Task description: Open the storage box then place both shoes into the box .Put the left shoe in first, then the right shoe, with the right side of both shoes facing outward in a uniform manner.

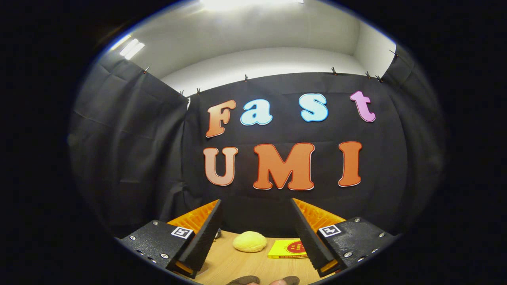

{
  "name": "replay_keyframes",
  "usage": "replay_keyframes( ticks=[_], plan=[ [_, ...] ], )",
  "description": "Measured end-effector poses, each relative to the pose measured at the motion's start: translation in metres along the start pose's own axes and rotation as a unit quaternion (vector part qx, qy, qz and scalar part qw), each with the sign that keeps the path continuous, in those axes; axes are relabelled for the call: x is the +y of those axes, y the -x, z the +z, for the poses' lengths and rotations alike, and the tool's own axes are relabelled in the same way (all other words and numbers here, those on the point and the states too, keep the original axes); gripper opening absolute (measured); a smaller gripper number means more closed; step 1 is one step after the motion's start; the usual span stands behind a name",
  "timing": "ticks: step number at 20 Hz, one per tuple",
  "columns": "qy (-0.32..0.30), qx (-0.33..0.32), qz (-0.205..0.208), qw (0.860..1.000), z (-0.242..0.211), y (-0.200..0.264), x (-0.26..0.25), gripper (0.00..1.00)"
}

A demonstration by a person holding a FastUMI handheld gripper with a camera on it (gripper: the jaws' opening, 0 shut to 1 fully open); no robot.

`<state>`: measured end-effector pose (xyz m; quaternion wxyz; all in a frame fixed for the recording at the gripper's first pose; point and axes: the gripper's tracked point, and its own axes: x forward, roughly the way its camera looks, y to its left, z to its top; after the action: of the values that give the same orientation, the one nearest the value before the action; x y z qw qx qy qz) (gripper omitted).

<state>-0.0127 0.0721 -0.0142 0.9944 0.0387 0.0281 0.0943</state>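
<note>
My claw (256,233) was spread wide, its fingers well apart and holding nothing, raised and aimed mostly at the booth's black wall rather than down at the work. Judging by that, the task had barely begun: I could see no storage box in front of me, open or shut, so opening it was not yet done as far as I could tell, and both shoes were left to place, left one first, then the right. At about six o'clock, at the near lip of the wooden table (225,265), two dark rounded shapes (243,280) peeked up between my fingers; they might have been the toes of the shoes, but too little showed for me to say. Further out on the table, at twelve o'clock from the gap between my fingers, lay a soft yellow bun-like thing (249,241), and just beside it toward one o'clock a flat yellow card with a red mark (287,249), partly hidden behind my right finger. Neither belonged to the job, and both sat far enough back that I judged they would not block me; the real hindrance was that I would need to tip down to find the box.
</note>
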Motion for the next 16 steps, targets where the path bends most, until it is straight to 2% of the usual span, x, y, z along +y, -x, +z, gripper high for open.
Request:
replay_keyframes(
  ticks=[5, 9, 16],
  plan=[
    [-0.020, 0.015, 0.029, 0.999, -0.016, 0.001, 0.018, 1.00],
    [-0.031, 0.041, 0.084, 0.995, -0.032, 0.004, 0.050, 0.99],
    [-0.062, 0.084, 0.150, 0.983, -0.066, 0.010, 0.095, 0.99]
  ],
)
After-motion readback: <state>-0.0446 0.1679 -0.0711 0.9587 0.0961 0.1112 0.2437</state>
